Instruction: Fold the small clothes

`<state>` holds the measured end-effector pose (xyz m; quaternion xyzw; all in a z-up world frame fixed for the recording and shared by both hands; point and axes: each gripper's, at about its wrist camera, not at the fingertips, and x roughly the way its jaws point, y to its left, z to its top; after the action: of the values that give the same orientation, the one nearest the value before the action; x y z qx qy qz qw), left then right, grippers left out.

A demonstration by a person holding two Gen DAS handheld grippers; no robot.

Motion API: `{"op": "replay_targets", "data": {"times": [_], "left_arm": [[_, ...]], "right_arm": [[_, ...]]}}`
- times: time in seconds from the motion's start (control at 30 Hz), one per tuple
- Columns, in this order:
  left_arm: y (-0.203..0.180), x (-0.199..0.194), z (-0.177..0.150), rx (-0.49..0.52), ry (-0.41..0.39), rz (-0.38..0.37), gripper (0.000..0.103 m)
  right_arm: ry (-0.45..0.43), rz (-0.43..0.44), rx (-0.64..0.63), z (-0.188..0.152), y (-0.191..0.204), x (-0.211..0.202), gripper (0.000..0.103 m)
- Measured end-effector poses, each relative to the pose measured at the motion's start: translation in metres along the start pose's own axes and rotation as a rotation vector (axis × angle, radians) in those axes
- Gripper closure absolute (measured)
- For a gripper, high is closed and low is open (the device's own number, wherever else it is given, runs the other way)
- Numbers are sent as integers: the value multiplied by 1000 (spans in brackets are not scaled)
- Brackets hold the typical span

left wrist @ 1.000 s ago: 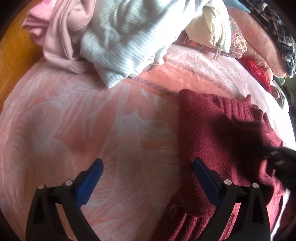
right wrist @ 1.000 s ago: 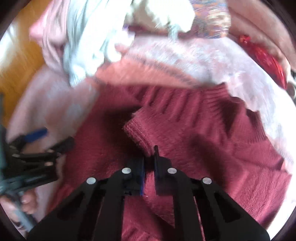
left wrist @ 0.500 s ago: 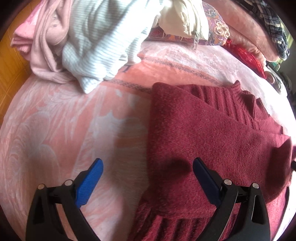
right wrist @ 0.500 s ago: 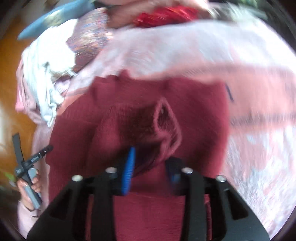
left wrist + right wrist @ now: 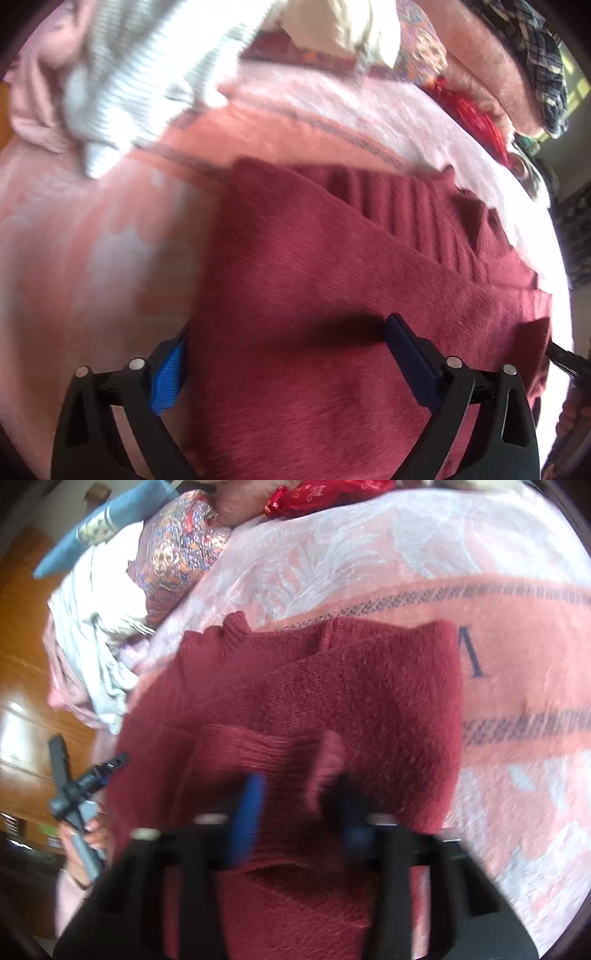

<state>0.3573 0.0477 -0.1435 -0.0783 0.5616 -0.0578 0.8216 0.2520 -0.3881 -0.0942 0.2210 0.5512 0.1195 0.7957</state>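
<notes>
Straddling the maroon sweater's left edge, the left tool gapes wide, gripping nothing; the right tool is closing beside its folded cuff.

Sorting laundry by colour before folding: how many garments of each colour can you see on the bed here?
Maroon: 1, the sweater spread on the blanket
White striped: 1, the top in the pile
Pale pink: 1, the garment beside it
Cream: 1, the piece behind
Total: 4
</notes>
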Motion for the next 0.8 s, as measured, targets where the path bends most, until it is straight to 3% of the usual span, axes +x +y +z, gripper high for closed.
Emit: {"op": "replay_targets", "data": {"times": [0.1,0.13,0.17,0.23,0.27,0.37,0.43,0.47,0.53,0.6,0.63,0.67,0.8], "left_arm": [[-13,3,-1,54,-7,30,28],[-16,0,0,58,-18,33,42],[-18,-4,0,55,-36,43,64],[-16,-16,0,33,-96,79,84],[-12,-22,-1,10,-130,88,90],[0,-20,-2,-30,-147,95,90],[-3,-13,-4,0,-143,130,89],[-6,-11,-6,28,-143,163,84],[-9,-12,-8,53,-146,199,73],[-9,-17,-9,73,-151,226,53],[-7,-22,-9,78,-153,221,35],[-5,-27,-10,72,-154,205,28],[-3,-41,-19,79,-144,186,27]], "right_arm": [[-42,30,-45,2,10,-10,95],[-82,53,-79,2,16,-20,95],[-114,80,-96,3,20,-29,95],[-188,132,-88,3,15,-53,95],[-200,115,-72,5,10,-60,95],[-99,-21,30,4,-26,-45,98],[-58,-111,61,-1,-42,-27,103],[-21,-121,66,-4,-49,-17,103],[-42,-53,107,-9,-62,-17,103],[-69,-31,110,-7,-64,-28,99],[-96,-47,96,-6,-62,-37,98],[-104,-47,87,-6,-61,-42,97],[-76,-11,19,-16,-45,-50,83]]}}
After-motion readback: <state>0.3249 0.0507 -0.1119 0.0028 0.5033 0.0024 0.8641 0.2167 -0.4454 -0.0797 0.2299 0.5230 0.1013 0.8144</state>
